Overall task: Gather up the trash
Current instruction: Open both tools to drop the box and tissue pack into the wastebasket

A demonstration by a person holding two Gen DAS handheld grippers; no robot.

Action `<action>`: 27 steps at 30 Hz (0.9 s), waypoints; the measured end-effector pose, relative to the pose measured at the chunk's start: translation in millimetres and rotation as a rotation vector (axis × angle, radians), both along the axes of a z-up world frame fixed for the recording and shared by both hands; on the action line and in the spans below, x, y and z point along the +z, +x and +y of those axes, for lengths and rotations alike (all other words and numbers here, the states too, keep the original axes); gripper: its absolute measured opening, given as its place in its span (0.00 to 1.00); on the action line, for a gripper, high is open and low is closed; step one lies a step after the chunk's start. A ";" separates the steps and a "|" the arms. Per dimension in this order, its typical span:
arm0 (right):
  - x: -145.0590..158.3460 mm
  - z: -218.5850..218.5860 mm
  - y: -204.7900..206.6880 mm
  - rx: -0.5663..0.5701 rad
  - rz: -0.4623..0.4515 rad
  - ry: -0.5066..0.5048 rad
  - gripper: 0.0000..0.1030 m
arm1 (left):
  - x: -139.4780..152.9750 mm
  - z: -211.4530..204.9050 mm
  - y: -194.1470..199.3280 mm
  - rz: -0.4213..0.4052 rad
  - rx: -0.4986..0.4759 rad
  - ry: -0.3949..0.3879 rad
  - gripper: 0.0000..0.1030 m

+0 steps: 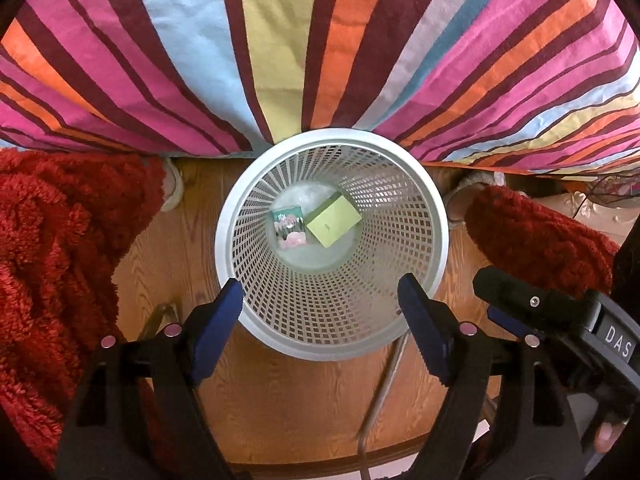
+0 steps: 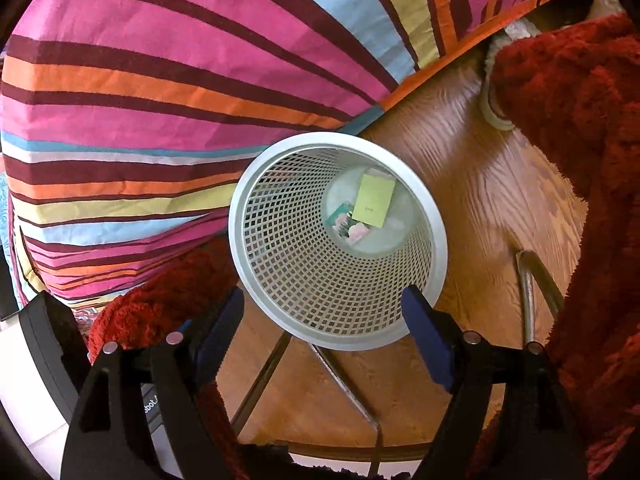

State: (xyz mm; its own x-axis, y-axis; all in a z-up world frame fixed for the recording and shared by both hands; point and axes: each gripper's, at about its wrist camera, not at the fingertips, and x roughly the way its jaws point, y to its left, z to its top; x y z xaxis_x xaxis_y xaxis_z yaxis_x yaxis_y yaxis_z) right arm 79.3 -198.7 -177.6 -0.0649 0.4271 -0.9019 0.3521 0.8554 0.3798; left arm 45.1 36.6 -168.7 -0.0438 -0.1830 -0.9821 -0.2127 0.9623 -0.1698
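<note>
1. The left gripper points down over a white mesh wastebasket, its blue fingers spread apart with nothing between them.
2. The right gripper hangs over the same wastebasket, jaws likewise standing apart and gripping nothing.
3. At the basket's bottom lie two pieces of trash: a yellow-green paper note and, touching its edge, a small printed wrapper with pink and teal colours.
4. In the left wrist view both pieces sit beyond and between the fingertips, deep inside the basket and well apart from the pads.
5. In the right wrist view the note and wrapper lie past the fingertips, nearer the right finger's side.
6. The basket stands on a wooden floor, its far rim against a striped bedspread.
7. Red shaggy rug lies on either side of the basket.
8. The right gripper's black body shows at the right edge of the left wrist view.
</note>
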 end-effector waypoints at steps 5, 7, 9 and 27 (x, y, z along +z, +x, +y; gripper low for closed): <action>8.0 1.2 1.8 0.007 -0.036 -0.011 0.74 | 7.0 4.6 0.0 -0.031 0.022 -0.005 0.76; 11.5 2.5 3.1 0.016 -0.054 -0.020 0.74 | 8.9 7.4 0.2 -0.037 0.036 -0.006 0.76; 15.9 5.3 4.8 0.034 -0.078 -0.030 0.74 | 10.5 10.5 0.3 -0.043 0.055 -0.013 0.76; 32.4 7.6 12.0 0.067 -0.165 -0.076 0.74 | 15.3 15.2 2.6 -0.085 0.084 -0.017 0.76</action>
State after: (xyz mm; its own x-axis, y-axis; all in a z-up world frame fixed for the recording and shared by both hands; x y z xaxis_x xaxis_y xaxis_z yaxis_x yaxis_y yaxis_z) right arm 91.3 -191.0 -145.2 0.0603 0.3569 -0.9322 0.2313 0.9035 0.3609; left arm 47.7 51.8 -153.4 0.0555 -0.1988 -0.9785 -0.2770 0.9385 -0.2064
